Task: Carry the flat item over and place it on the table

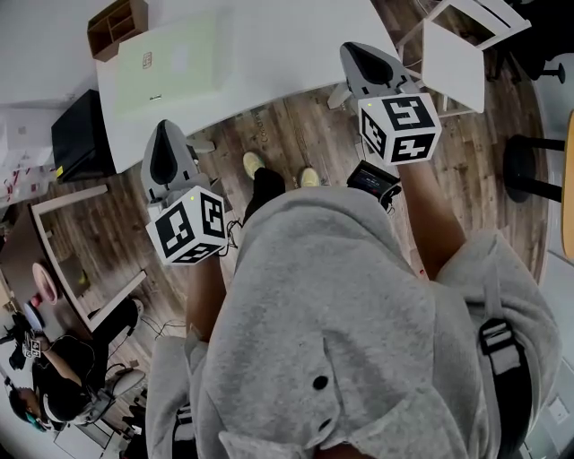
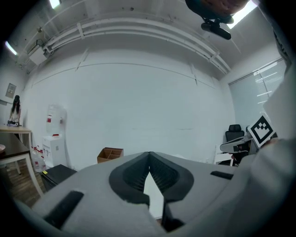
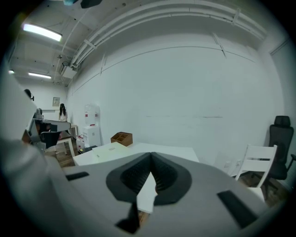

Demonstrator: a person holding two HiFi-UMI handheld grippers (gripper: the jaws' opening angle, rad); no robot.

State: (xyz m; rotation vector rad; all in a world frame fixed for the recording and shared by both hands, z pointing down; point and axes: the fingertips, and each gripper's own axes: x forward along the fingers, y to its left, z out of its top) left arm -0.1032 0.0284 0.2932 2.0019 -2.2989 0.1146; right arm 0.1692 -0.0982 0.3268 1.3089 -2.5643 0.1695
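The left gripper (image 2: 149, 157) has its jaws pressed together with nothing between them. The right gripper (image 3: 150, 157) is likewise closed and empty. In the head view both reach out over the wooden floor (image 1: 296, 134), the left lower in the frame than the right. Beyond them, in the upper left, the pale flat item (image 1: 170, 63) lies on the white table (image 1: 296, 45), near a brown wooden box (image 1: 117, 22) at the table's corner. A white chair (image 1: 466, 45) stands at the upper right.

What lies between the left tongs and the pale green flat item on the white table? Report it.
Head view: only a strip of bare white table lies between the left tongs and the pale green flat item.
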